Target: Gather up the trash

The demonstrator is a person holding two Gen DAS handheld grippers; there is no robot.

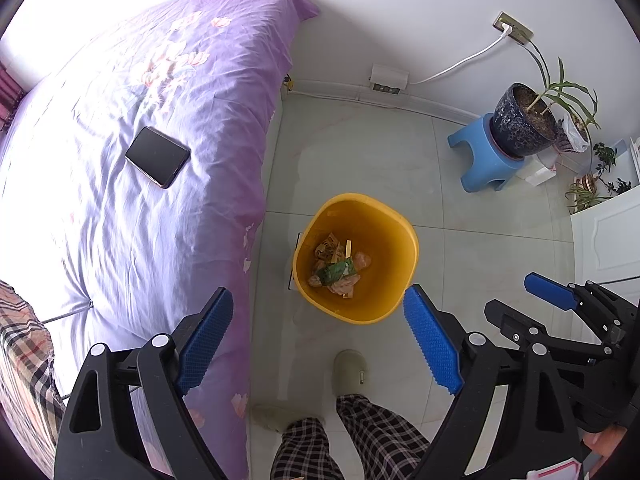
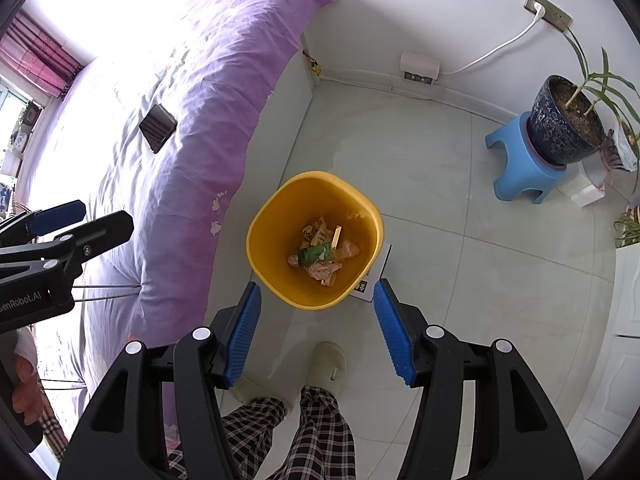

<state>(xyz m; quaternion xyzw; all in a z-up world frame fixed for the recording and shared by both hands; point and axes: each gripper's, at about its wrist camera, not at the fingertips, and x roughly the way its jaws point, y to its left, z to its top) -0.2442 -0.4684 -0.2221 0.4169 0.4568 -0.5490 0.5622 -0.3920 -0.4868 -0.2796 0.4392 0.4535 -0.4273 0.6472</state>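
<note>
A yellow bin (image 1: pixel 400 248) stands on the tiled floor beside the bed; it also shows in the right wrist view (image 2: pixel 272 216). Crumpled wrappers and tissue (image 1: pixel 336 270) lie at its bottom, seen too in the right wrist view (image 2: pixel 320 254). My left gripper (image 1: pixel 318 320) is open and empty, held above the bin's near side. My right gripper (image 2: pixel 318 306) is open and empty, also above the bin's near rim. The right gripper shows at the right of the left wrist view (image 1: pixel 520 300). The left gripper shows at the left of the right wrist view (image 2: pixel 100 218).
A purple bed (image 1: pixel 140 140) with a dark phone (image 1: pixel 157 157) on it fills the left. A blue stool (image 1: pixel 484 160) bearing a potted plant (image 1: pixel 524 120) stands by the far wall. A small white card (image 2: pixel 376 272) lies beside the bin. The person's slippered foot (image 1: pixel 348 370) stands near the bin.
</note>
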